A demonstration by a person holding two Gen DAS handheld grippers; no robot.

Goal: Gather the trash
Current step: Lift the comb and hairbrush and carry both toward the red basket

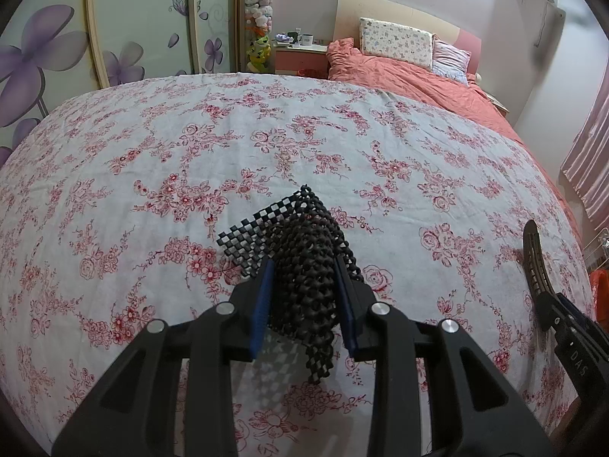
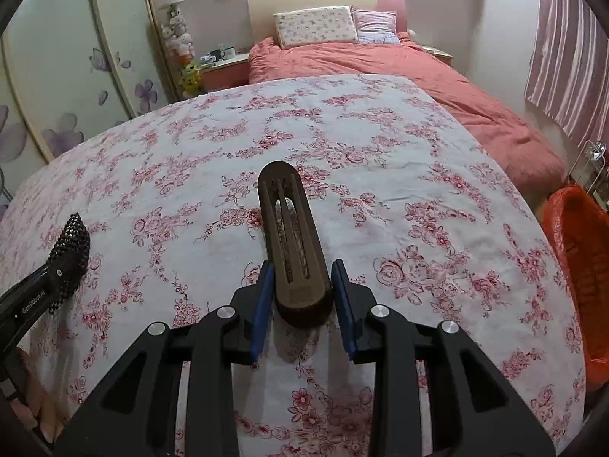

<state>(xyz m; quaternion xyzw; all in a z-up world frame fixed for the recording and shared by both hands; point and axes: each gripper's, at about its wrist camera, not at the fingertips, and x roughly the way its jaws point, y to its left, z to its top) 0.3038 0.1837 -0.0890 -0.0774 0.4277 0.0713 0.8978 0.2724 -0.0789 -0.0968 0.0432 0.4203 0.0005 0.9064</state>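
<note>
Presently listed: left gripper (image 1: 304,289), blue pads clamped on a crumpled piece of black open-weave rubber mesh (image 1: 304,266), which hangs clear just above the white bedsheet printed with red roses (image 1: 342,141). Right gripper (image 2: 302,293), fingers drawn narrow around the thick end of a dark brown slotted plastic wedge (image 2: 291,236); whether the pads actually press its sides, I cannot tell. Wedge lies flat on the sheet, rounded tip pointing toward the salmon-pink duvet (image 2: 418,87). Orange plastic-lined bin (image 2: 574,266) stands off the bed's right edge, well apart from both items.
</note>
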